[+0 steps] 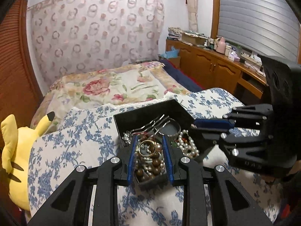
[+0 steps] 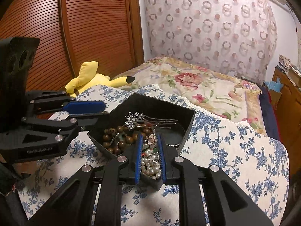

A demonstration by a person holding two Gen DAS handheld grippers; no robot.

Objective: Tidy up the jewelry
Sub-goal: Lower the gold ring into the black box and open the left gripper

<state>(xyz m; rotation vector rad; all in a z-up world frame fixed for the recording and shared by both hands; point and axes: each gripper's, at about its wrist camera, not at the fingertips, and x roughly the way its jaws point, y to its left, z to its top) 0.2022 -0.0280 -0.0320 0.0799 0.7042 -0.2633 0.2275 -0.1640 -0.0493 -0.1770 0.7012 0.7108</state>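
Jewelry, mixed lot, heaped in a black hexagonal box (image 1: pixel 131 118) set on a blue-floral cloth (image 1: pixel 62 150).

Contents: gold ring (image 1: pixel 147 147) on top of brown wooden beads (image 1: pixel 148 167) at the box's 7 o'clock; pearl strand (image 2: pixel 150 164) at 5 o'clock; silver hair comb (image 2: pixel 148 121) with flower head near centre; bangle (image 1: pixel 172 130) toward 2 o'clock.

Handling, judged: light pieces; strands limp, tangle-prone and likely to drag neighbours; ring and bangle rigid, smooth, slippery. Best hold: ring across its band, comb by its stiff spine.

Left gripper (image 1: pixel 150 150): fingers part-open, straddling ring and beads, gripping nothing evident; contact with the beads cannot be told.

Right gripper (image 2: pixel 150 154): fingers part-open over the pearls, holding nothing.

Surroundings: yellow plush toy (image 1: pixel 17 150) at 9 o'clock on the bed.
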